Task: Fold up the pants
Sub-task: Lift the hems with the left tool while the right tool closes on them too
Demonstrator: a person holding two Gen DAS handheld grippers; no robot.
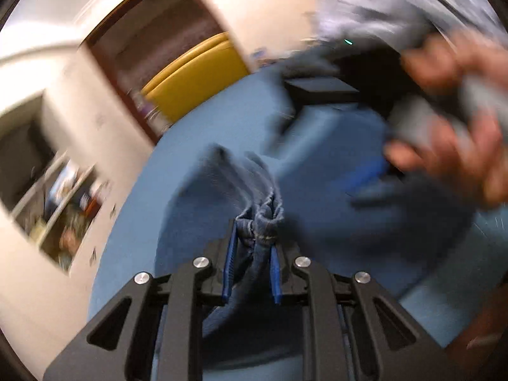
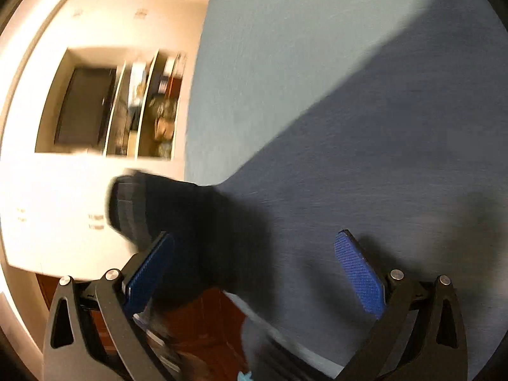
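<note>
The pants (image 1: 222, 184) are blue denim, spread over a blue surface (image 1: 133, 247). My left gripper (image 1: 255, 235) is shut on a bunched fold of the denim, which stands up between its blue pads (image 1: 230, 254). In the right wrist view the pants (image 2: 381, 158) look dark and lie flat, with a dark leg end (image 2: 133, 206) hanging past the surface's edge. My right gripper (image 2: 255, 235) is wide open over that cloth, and its pads (image 2: 358, 276) press on nothing. Both views are motion-blurred.
A person's hand (image 1: 460, 127) grips a grey handle at the right, below a grey sleeve (image 1: 397, 0). Beyond the blue surface (image 2: 285, 47) are a white wall, a shelf niche (image 2: 127, 108), a yellow cushion (image 1: 197, 76) and brown floor (image 2: 206, 327).
</note>
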